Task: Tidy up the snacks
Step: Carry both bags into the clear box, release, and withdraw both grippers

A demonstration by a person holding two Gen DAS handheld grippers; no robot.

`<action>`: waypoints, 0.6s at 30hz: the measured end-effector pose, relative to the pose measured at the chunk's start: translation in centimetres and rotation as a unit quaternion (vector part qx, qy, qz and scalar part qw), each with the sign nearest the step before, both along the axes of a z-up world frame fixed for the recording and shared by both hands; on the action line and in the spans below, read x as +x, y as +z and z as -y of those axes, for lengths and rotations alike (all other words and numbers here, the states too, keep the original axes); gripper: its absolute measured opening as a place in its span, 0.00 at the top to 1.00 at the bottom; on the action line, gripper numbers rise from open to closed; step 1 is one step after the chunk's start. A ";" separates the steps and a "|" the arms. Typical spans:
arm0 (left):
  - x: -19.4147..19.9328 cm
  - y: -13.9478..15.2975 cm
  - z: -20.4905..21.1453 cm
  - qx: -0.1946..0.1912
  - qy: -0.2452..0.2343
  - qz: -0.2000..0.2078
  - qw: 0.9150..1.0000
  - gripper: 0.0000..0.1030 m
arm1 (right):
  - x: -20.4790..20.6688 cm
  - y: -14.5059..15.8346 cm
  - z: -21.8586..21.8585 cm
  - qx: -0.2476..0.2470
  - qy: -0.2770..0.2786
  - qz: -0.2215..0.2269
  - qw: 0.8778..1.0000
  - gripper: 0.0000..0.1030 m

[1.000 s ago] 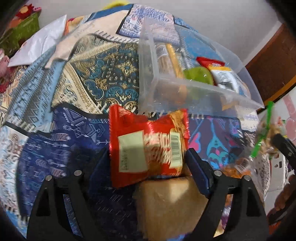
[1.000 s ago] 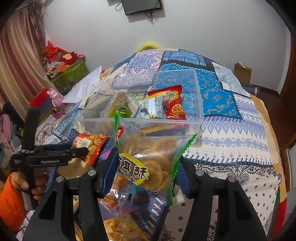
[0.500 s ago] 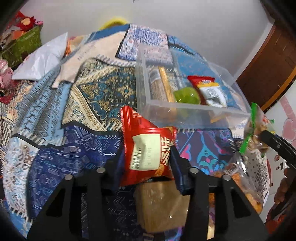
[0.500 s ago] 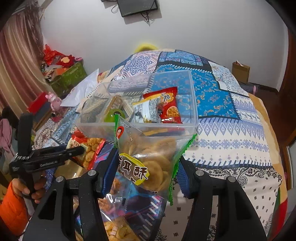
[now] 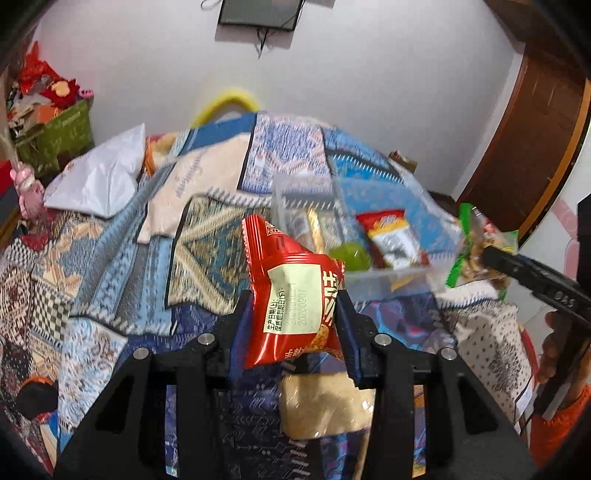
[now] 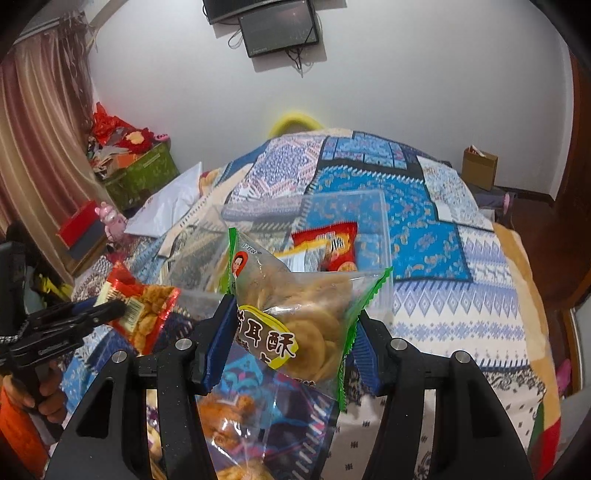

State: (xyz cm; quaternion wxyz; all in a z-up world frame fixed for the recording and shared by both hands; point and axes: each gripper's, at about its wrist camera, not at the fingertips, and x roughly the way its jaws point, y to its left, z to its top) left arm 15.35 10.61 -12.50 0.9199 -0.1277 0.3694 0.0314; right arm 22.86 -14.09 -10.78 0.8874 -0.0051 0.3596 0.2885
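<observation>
Both tools lifted since before | left tool [image 5: 295, 314] pinching red packet [image 5: 295, 295] | right tool [image 6: 291, 339] pinching cracker bag [image 6: 295, 314]

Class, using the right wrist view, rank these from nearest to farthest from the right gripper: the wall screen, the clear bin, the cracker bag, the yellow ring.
1. cracker bag: held in the right gripper.
2. clear bin: just ahead on the bedspread.
3. yellow ring: beyond the bed's far edge.
4. wall screen: high on the back wall.

I see a red snack packet [image 5: 295, 295] lifted, tilted, near the clear bin [image 5: 388, 275], a green-edged biscuit bag [image 6: 295, 314] raised before the bin, snacks inside
</observation>
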 end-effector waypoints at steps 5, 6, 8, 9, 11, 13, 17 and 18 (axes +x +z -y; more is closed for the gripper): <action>1.7 1.9 0.6 0.000 -0.005 0.023 1.000 0.59 | 1.0 0.7 -0.5 0.006 -0.004 0.007 1.000 0.47; 2.1 2.2 0.7 0.001 -0.006 0.026 1.000 0.59 | 1.3 0.8 -0.6 0.007 -0.004 0.007 1.000 0.47; 3.3 2.5 1.2 0.002 -0.010 0.030 0.999 0.59 | 1.9 0.9 -1.0 0.008 -0.004 0.009 1.000 0.47; 3.8 2.5 1.3 0.000 -0.012 0.030 0.999 0.59 | 2.3 1.0 -1.3 0.007 -0.003 0.009 1.000 0.47; 5.3 2.3 1.4 -0.009 -0.016 0.025 1.000 0.59 | 3.0 1.0 -2.0 0.005 -0.001 0.009 1.000 0.47; 6.7 2.0 1.7 -0.012 -0.019 0.021 1.000 0.59 | 3.6 1.0 -2.5 0.000 0.001 0.010 1.000 0.47; 8.9 1.4 2.3 -0.006 -0.021 0.017 1.000 0.59 | 4.8 0.5 -3.7 -0.009 0.004 0.008 1.000 0.47; 9.4 1.2 2.3 -0.006 -0.021 0.015 1.000 0.59 | 5.2 0.2 -3.9 -0.011 0.004 0.006 1.000 0.47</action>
